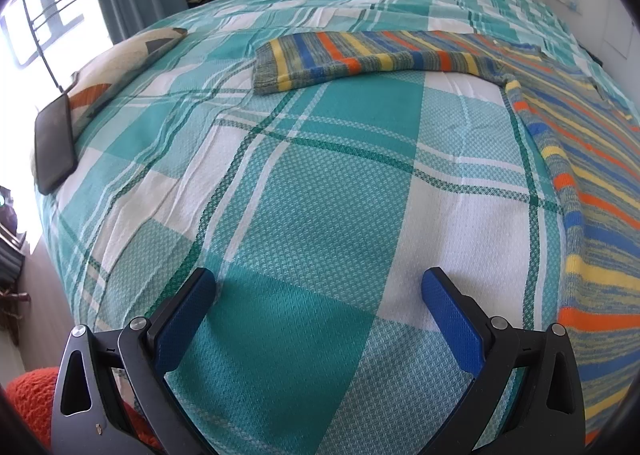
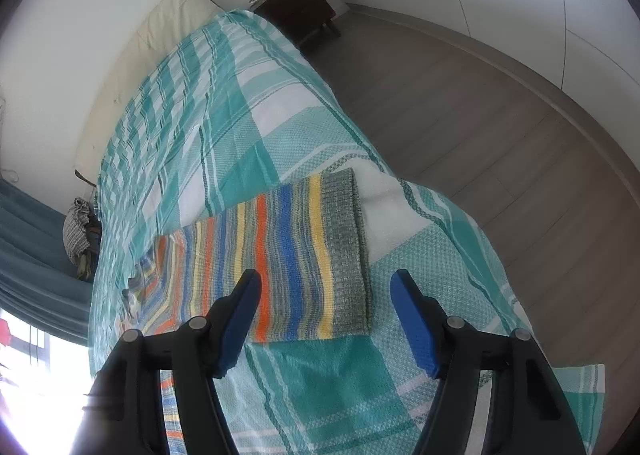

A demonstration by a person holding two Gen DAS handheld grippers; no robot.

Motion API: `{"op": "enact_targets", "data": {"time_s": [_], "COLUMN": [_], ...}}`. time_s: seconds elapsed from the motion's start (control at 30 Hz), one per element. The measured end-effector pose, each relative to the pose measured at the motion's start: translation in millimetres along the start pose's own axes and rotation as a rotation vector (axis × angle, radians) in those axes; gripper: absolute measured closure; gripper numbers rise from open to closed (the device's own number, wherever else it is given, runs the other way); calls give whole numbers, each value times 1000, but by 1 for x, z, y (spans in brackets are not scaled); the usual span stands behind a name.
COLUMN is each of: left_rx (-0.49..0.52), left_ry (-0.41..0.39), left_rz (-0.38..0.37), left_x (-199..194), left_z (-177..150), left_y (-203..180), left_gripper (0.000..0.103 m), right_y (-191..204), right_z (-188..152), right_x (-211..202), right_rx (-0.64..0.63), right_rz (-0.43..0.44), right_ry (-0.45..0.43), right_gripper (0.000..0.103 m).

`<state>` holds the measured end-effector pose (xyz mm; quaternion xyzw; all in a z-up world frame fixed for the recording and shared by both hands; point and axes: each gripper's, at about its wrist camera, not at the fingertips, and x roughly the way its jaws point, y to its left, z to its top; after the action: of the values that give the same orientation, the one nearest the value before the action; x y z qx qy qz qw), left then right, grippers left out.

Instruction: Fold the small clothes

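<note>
**A:** Where is your sweater right now?

**B:** Your striped sweater (image 1: 580,159) lies flat on the bed, on the green and white checked blanket (image 1: 320,195). In your left camera it fills the right side. One sleeve (image 1: 360,59) stretches out to the left across the blanket, and its gray cuff is at the far left end.

**A:** And what is your left gripper doing?

**B:** Your left gripper (image 1: 318,287) is wide apart. It holds nothing. Its blue pads (image 1: 452,319) sit over bare blanket, and the sweater is just to its right.

**A:** What about your right one?

**B:** Your right gripper (image 2: 326,291) is wide apart too, with nothing in it. The other sleeve (image 2: 280,255) lies right in front of it. The gray cuff (image 2: 348,247) shows in the gap between the fingers. The left pad (image 2: 240,319) is over the stripes. I cannot tell if it touches the wool.

**A:** What else is near you?

**B:** A dark phone (image 1: 54,143) lies at the left edge of the bed, leaning on a pillow (image 1: 120,71). It is well apart from the sweater. A dark little table (image 2: 298,11) stands on the wood floor (image 2: 500,135) past the far end of the bed.
</note>
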<state>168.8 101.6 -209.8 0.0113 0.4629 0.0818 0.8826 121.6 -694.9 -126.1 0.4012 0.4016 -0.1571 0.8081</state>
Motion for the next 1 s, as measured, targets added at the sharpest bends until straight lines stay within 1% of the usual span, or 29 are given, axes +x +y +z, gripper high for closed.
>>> {"op": "enact_targets", "data": {"time_s": [0.13, 0.17, 0.2, 0.23, 0.27, 0.37, 0.43, 0.47, 0.5, 0.57, 0.6, 0.63, 0.67, 0.7, 0.73, 0.77, 0.8, 0.9, 1.0], "left_rx": [1, 1, 2, 3, 3, 3, 2, 1, 3, 3, 3, 2, 1, 1, 0, 0, 0, 1, 3], "left_ry": [-4, -6, -8, -10, -13, -17, -16, -15, -16, -14, -12, -12, -11, -10, -10, -9, -9, -9, -6], "left_rz": [7, 10, 13, 15, 18, 25, 23, 23, 22, 20, 19, 17, 15, 14, 13, 12, 12, 13, 13], "left_x": [0, 0, -1, -1, -1, -1, -1, 0, -1, 0, 0, 0, 0, 0, 0, 0, 0, 0, 1], "left_z": [-1, -1, -1, -1, -1, -2, -2, -1, -2, -1, -1, -1, 0, 0, 0, 0, 0, 0, 1], "left_y": [-1, -1, -1, -1, -2, -3, -3, -3, -3, -3, -2, -2, -1, -1, -1, 0, -1, -1, -1], "left_gripper": [0, 0, 0, 0, 0, 0, 0, 0, 0, 0, 0, 0, 0, 0, 0, 0, 0, 0, 0], "right_y": [0, 1, 3, 8, 15, 37, 67, 88, 112, 158, 182, 204, 223, 241, 255, 266, 273, 271, 258], "right_z": [10, 10, 10, 10, 11, 13, 12, 10, 5, -6, -12, -20, -27, -36, -44, -53, -58, -68, -72], "right_x": [24, 31, 36, 38, 39, 25, 6, -4, -12, -20, -19, -16, -9, 3, 15, 30, 43, 61, 66], "right_rx": [27, 21, 2, -39, -85, -177, -251, -302, -351, -422, -441, -446, -437, -426, -412, -399, -382, -314, -288], "right_rz": [-53, -70, -88, -131, -150, -215, -233, -218, -178, -50, 36, 141, 269, 388, 450, 478, 482, 504, 463], "right_ry": [19, 28, 36, 38, 36, -12, -70, -94, -109, -89, -61, -26, 22, 78, 123, 163, 188, 189, 201], "right_gripper": [37, 43, 54, 89, 97, 99, 99, 99, 99, 99, 99, 99, 98, 94, 87, 54, 28, 27, 27]}}
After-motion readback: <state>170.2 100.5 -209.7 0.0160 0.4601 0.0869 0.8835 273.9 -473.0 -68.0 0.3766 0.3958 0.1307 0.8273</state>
